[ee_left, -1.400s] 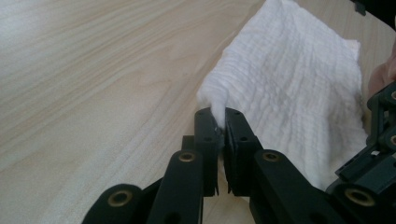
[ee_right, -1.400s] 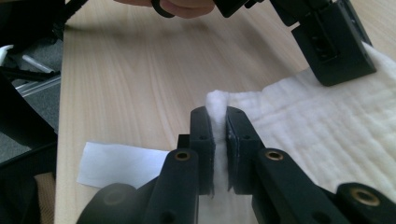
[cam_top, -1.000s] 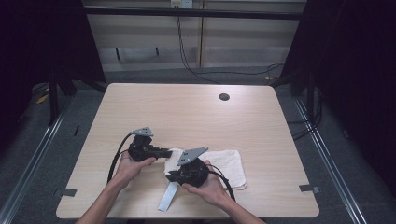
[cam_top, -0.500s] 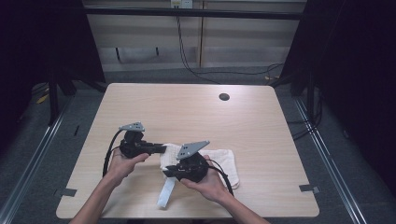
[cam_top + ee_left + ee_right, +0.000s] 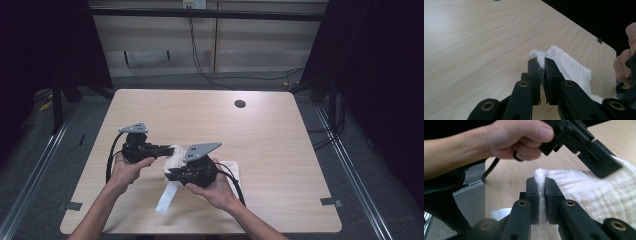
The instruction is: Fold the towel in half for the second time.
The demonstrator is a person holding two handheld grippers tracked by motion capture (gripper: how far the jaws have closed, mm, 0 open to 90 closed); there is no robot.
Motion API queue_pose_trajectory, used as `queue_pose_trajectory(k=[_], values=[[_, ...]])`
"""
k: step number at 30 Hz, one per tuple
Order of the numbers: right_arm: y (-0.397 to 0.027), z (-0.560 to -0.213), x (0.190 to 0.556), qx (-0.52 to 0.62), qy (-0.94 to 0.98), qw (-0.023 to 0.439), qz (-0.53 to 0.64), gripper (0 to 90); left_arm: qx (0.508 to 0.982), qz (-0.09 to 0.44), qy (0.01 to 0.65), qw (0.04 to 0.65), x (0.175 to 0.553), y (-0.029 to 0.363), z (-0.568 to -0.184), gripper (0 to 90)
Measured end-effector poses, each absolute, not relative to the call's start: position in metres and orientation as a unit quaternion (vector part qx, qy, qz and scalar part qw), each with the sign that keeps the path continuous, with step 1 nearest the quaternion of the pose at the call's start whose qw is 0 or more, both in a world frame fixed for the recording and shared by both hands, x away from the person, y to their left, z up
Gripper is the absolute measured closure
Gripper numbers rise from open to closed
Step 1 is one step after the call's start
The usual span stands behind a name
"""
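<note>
1. Pinching a fold of the white waffle-textured cotton cloth (image 5: 571, 67), the left gripper (image 5: 542, 65) has its black jaws clamped together on the fabric, a tuft poking out past the tips.
2. Right gripper (image 5: 541, 185) likewise clamped on the same cloth; an edge bulges between its jaws, the rest spreading away to the right of them.
3. High view: cloth (image 5: 176, 152) bunched between the two grippers, lifted where gripped, a strip hanging below the right gripper (image 5: 170, 175) onto the pale wood-grain laminate table (image 5: 260, 135); left gripper (image 5: 170, 149) just beside it.
4. Cloth soft, crumpled, gridded weave; jaws matte black, flat, with brass-coloured rivets.
5. Person's left hand (image 5: 519, 138) wraps its gripper's handle.
</note>
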State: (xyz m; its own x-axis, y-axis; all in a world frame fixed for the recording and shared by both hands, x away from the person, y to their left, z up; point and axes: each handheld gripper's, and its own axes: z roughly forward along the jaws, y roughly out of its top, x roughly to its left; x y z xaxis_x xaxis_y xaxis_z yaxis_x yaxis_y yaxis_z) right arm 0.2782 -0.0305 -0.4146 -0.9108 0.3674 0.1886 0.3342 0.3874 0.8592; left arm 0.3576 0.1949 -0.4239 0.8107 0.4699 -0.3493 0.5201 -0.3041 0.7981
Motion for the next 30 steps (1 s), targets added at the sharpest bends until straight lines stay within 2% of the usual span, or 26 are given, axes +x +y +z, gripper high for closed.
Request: queue_pose_trajectory(k=[9, 24, 30], values=[[-0.033, -0.425, 0.276, 0.222, 0.830, 0.016, 0.511, 83.2, 0.814, -0.032, 0.305, 0.494, 0.359, 0.182, -0.432, 84.9], [-0.088, -0.427, 0.262, 0.264, 0.828, 0.048, 0.493, 83.1, 0.834, -0.046, 0.280, 0.474, 0.364, 0.117, -0.438, 84.7], [-0.115, -0.437, 0.258, 0.300, 0.811, 0.031, 0.501, 83.0, 0.850, -0.043, 0.269, 0.450, 0.363, 0.097, -0.445, 84.5]])
